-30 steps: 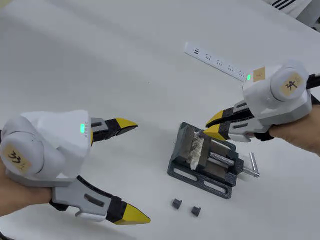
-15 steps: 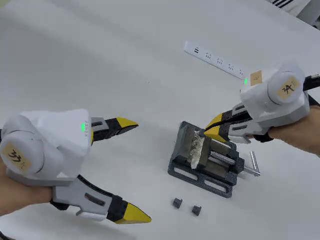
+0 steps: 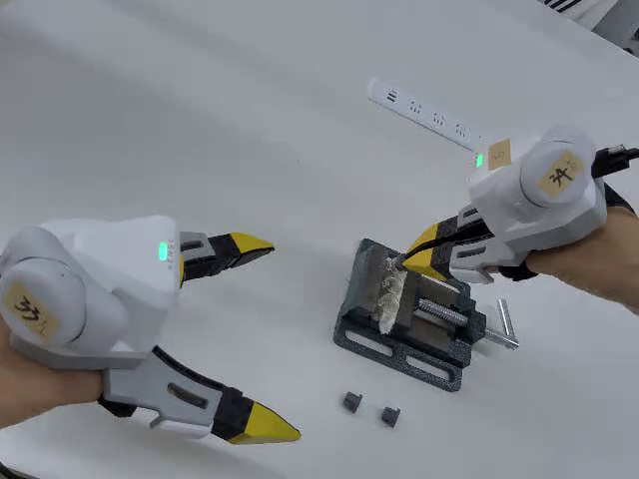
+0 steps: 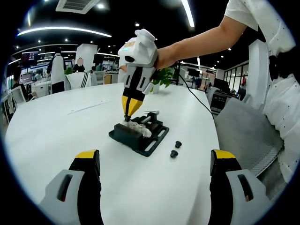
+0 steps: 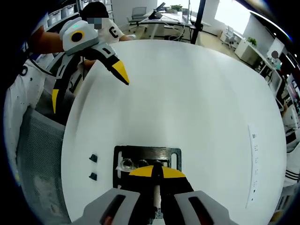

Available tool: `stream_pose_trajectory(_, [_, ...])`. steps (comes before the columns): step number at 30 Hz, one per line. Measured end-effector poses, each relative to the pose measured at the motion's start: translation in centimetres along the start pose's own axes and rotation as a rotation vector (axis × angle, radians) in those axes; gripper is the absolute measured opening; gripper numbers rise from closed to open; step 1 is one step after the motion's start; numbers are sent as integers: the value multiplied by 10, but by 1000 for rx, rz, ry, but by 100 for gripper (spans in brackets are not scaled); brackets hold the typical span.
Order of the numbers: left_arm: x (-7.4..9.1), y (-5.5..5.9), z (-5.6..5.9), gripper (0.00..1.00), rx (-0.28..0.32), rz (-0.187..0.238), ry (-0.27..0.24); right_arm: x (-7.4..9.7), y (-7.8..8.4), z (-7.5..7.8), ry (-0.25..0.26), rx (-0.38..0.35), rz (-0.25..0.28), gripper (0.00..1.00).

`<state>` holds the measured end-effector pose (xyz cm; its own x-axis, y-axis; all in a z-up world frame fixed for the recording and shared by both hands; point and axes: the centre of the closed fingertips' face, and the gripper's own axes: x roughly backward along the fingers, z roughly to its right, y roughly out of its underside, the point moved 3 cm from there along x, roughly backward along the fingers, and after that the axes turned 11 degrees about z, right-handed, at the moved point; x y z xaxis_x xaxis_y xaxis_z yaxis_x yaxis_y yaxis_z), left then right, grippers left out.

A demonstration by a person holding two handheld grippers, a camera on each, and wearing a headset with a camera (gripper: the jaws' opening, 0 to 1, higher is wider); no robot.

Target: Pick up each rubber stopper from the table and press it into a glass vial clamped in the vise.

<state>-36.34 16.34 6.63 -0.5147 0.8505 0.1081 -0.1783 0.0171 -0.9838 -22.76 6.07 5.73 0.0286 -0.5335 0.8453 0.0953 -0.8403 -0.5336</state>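
Compared with one second ago, the right tongs (image 3: 403, 259) have moved a little to the left, so their yellow tips are now closer over the clamped end of the vise (image 3: 409, 344). The whole picture has also shifted slightly (the headset moved, not the things). The left tongs (image 3: 285, 339) are almost where they were, spread wide and holding nothing, low over the white counter (image 3: 200, 120) and well apart from the vise. The vise, its screw handle and the power strip (image 3: 419, 115) behind it have not changed place.

The right tongs are pressed together. In the head view a small grey stopper (image 3: 392, 261) shows at their very tips, and it seems to be pinched there, though it is too small to be sure. The tips point down at the glass vials (image 3: 387, 291), which stand in a row between the vise's clamping faces. In the right gripper view the closed tips (image 5: 154, 171) lie just beside the round vial mouths (image 5: 133, 164), nearly over them. Whether the stopper already touches a vial, I cannot tell. In the left gripper view these tongs (image 4: 127, 115) come down steeply onto the vise.

A loose stopper (image 3: 351, 403) and a second loose stopper (image 3: 390, 417) lie side by side on the counter just in front of the vise's base, apart from both tongs, nearer to the lower tip of the left tongs than to the right tongs.
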Motion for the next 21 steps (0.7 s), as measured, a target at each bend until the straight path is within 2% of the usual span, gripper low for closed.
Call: stream_pose_trajectory(21, [-4,-1,0,98,5,14,5,-1,-1,-1,-14,12,-48,0])
